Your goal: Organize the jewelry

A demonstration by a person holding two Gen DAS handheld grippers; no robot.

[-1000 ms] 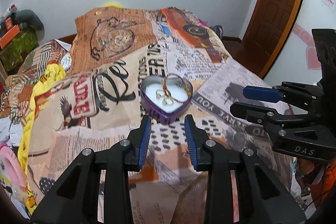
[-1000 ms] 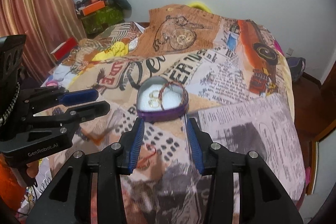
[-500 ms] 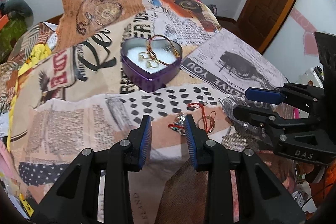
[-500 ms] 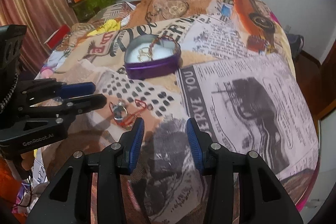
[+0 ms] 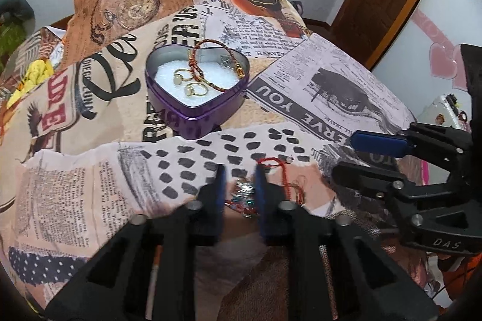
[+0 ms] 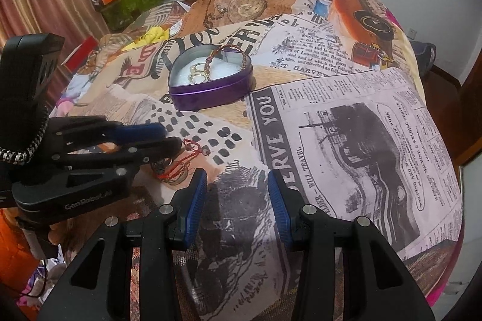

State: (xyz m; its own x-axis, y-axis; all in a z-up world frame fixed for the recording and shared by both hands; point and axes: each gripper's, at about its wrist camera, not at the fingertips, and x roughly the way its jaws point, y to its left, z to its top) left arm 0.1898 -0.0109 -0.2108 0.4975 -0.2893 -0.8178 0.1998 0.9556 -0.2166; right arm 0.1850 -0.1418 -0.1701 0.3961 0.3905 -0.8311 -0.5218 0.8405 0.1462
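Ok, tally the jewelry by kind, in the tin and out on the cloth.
Gold rings: 2, in the purple heart tin
Braided bracelet: 1, looped over the tin's rim
Red-cord charm piece: 1, on the cloth at the left gripper
Total: 4

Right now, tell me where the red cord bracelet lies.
On the bedspread in front of the heart tin, the red cord bracelet lies at the left tongs.

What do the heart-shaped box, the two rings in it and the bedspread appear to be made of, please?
Box: likely thin metal, glossy purple outside, bare silvery inside, white padding on its floor.
Rings: gold-coloured shiny metal, each with a pale stone; real gold cannot be told.
Bedspread: matte printed fabric; it creases and folds.
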